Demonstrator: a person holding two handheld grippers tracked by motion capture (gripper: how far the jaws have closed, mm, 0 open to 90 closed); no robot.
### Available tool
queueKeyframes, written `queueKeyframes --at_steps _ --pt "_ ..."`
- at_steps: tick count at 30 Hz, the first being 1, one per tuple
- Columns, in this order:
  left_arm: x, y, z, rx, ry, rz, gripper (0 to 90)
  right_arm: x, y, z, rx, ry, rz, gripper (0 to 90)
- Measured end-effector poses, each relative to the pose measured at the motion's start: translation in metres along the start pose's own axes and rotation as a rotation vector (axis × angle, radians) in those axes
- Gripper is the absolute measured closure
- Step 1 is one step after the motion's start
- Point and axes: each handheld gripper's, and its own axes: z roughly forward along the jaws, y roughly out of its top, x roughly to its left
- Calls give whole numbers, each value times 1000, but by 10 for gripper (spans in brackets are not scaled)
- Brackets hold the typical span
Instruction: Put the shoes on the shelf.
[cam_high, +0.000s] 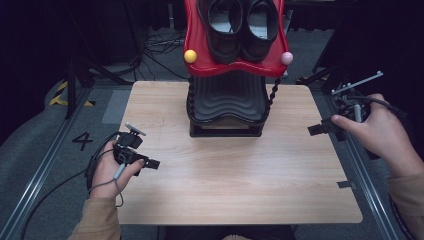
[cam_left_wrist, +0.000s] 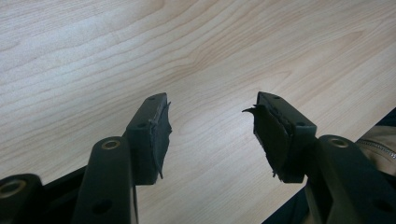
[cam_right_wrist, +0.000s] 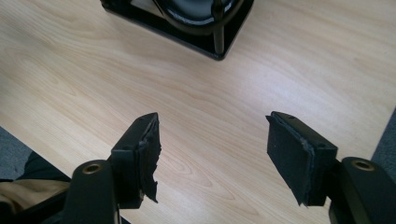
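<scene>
A pair of black shoes (cam_high: 242, 25) sits on the red top tier of a shoe rack (cam_high: 227, 100) at the upper centre of the frame, at the desk's (cam_high: 240, 185) far edge. The left gripper (cam_high: 150, 163), lower left, and the right gripper (cam_high: 317, 129), at right, both hover released, holding nothing.
</scene>
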Motion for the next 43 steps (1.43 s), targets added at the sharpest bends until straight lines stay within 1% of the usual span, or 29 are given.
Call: queueKeyframes --at_steps 4,6,8,10,13,14,18,19,21,22,23,26,28,31,32,33,34,35,36,38,39,40,43 --pt "1 1 2 4 8 2 460 -8 -13 22 11 15 12 351" --pt "0 0 2 5 5 0 460 -13 -21 35 29 37 29 353" --pt "0 0 3 3 7 1 460 -19 -28 48 34 46 26 355" --pt "0 0 3 2 9 2 461 -21 -32 56 35 50 27 355" --pt "1 0 3 1 10 1 464 -24 -38 66 42 52 15 355" --pt "1 -1 3 1 12 -5 464 -25 -41 71 41 51 10 355" --pt "2 -2 3 5 16 -6 464 -28 -49 86 35 52 3 349" --pt "2 -2 4 2 15 -9 464 -28 -51 89 37 59 9 342" --pt "2 -2 5 5 17 -9 464 -32 -56 99 35 88 40 338" --pt "2 -2 5 6 15 -9 464 -34 -58 104 32 89 36 334" --pt "2 -2 5 6 15 -9 464 -34 -58 104 32 89 36 334" --pt "3 -3 6 9 16 -12 464 -38 -64 120 54 84 34 330" --pt "4 -3 6 10 17 -17 464 -40 -68 128 68 92 32 325" --pt "5 -3 6 8 17 -18 464 -41 -74 139 65 100 41 320" --pt "5 -3 6 8 17 -19 464 -41 -76 142 64 104 36 320" --pt "5 -3 7 10 17 -13 464 -41 -78 146 53 109 38 323" --pt "5 -3 7 10 21 -11 464 -42 -81 154 63 106 45 315" --pt "4 -2 7 10 19 -9 464 -42 -82 158 86 95 30 312" --pt "4 -2 7 9 18 -10 464 -42 -83 161 97 89 21 312" --pt "4 -2 7 4 19 -9 464 -43 -85 164 95 71 27 307" --pt "4 -2 8 2 18 -6 464 -43 -86 164 94 65 14 308" --pt "4 -2 8 4 20 -3 464 -43 -86 164 81 65 9 307" --pt "5 -2 10 4 23 -2 463 -42 -86 164 73 65 3 304"
